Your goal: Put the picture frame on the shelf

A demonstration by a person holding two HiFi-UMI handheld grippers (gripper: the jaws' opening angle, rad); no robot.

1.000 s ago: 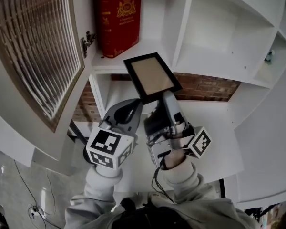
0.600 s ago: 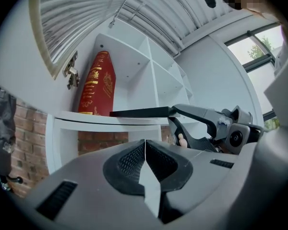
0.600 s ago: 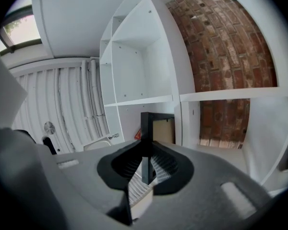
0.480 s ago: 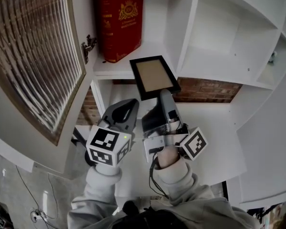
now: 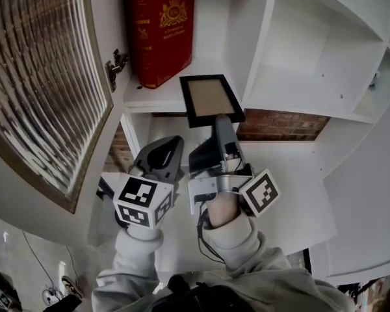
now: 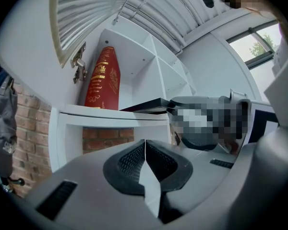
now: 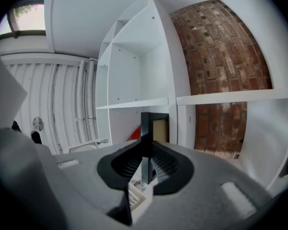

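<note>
The picture frame is black with a tan middle. My right gripper is shut on its lower edge and holds it up over the front edge of the white shelf board, just right of the red book. I cannot tell whether the frame touches the board. In the right gripper view the frame stands edge-on between the pads of that gripper. My left gripper is shut and empty, lower and to the left of the frame. In its own view that gripper points at the shelf front, with the frame at upper right.
An open cabinet door with ribbed glass and a metal hinge hangs at the left. White cubbies fill the right side of the unit. A brick wall shows behind the lower opening. The red book stands upright on the board.
Both grippers have moved toward the shelf. The frame has gone with the right gripper, further over the board's edge beside the book.
</note>
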